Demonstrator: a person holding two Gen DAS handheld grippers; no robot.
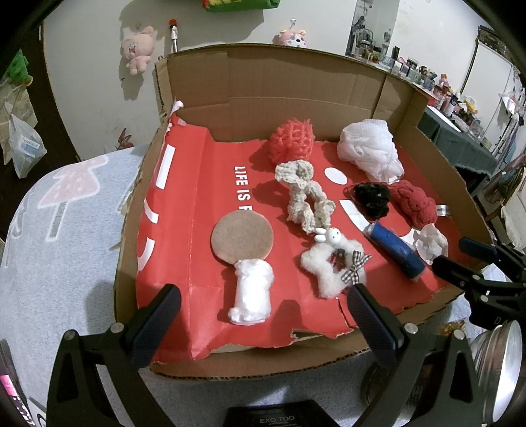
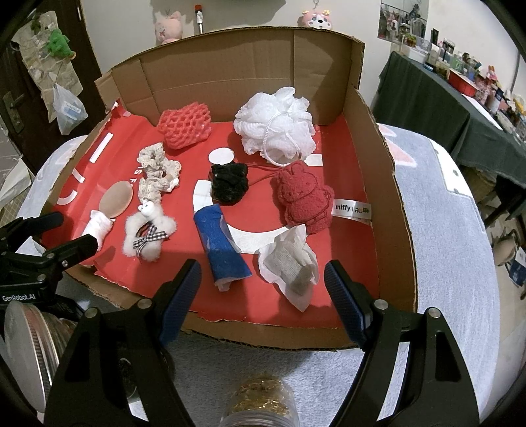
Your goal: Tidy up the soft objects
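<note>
a cardboard box (image 2: 388, 184) lined with red paper (image 1: 197, 203) holds the soft things: a white mesh pouf (image 2: 274, 123) at the back right, a red plush bunny (image 2: 302, 197) near the right wall, a blue roll (image 2: 223, 246) and a crumpled white sachet (image 2: 289, 262) at the front. the left gripper (image 1: 263, 303) and right gripper (image 2: 263, 279) both hover spread wide, holding nothing.

A white wall (image 2: 256, 13) stands behind the scene, with a pink plush toy (image 1: 137, 49) and a second pink plush (image 2: 316, 20) hanging on it. To the left is a dark wooden door (image 2: 13, 108) hung with plastic bags (image 2: 67, 110), and to the right a long table under a dark green cloth (image 2: 434, 108) carries crowded small jars and boxes. A pale blue fleece blanket (image 1: 59, 223) with a mushroom print covers the surface in front.
</note>
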